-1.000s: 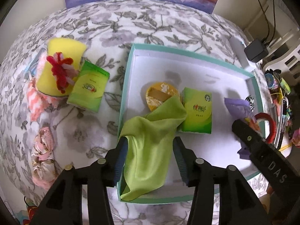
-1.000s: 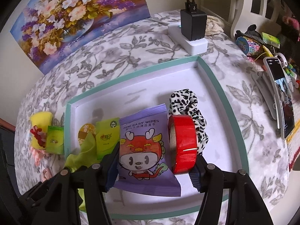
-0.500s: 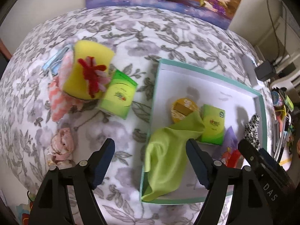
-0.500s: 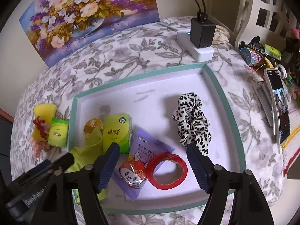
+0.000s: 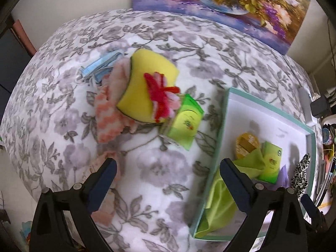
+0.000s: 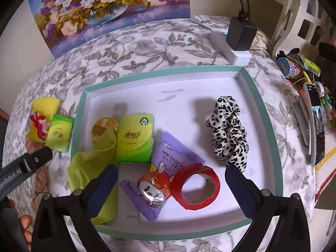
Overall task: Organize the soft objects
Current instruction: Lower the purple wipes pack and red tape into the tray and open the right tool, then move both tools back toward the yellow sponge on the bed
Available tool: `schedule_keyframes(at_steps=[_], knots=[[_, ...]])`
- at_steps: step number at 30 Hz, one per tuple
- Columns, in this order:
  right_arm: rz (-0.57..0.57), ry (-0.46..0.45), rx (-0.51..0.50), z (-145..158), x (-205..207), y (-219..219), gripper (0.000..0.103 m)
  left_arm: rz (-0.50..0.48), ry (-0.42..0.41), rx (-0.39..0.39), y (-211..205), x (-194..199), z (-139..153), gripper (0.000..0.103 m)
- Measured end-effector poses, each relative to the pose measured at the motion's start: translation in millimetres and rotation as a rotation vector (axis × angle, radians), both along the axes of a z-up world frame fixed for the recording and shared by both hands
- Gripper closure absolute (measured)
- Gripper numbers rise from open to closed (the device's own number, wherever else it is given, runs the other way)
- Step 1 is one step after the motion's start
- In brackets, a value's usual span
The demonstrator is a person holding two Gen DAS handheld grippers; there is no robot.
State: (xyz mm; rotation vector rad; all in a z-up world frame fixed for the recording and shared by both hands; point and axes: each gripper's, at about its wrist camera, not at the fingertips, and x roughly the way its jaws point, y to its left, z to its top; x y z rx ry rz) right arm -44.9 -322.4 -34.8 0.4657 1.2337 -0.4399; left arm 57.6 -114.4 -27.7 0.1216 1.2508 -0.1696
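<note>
With both grippers opening and nothing held, a step is ended with cloth and wipes in the tray; next, the sponge by the tray's left edge is to be fetched.

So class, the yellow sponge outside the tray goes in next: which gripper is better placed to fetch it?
Probably the left gripper: jaws opening, empty, over the cloth facing the yellow sponge. The right gripper hangs over the tray.
</note>
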Motion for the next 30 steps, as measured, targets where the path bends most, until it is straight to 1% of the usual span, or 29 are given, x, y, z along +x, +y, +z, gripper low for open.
schedule_keyframes(at_steps=[6,11,18,22,25,30], knots=[[0.019,-0.024,0.003,1,4,7,0.000,0.034,0.015,-0.007,15,10,0,0.004],[0.032,-0.042,0.011,3,7,13,0.000,0.053,0.002,-0.006,24,14,3,0.004],[0.061,-0.050,0.009,4,12,22,0.000,0.079,0.017,-0.031,38,21,1,0.004],[0.071,-0.081,0.002,10,15,28,0.000,0.096,0.020,-0.049,48,25,2,0.004],[0.067,-0.113,0.001,18,18,33,0.000,0.127,0.024,-0.070,63,30,4,0.004],[0.063,-0.165,0.056,26,25,43,0.000,0.204,0.011,-0.099,98,38,8,0.004]])
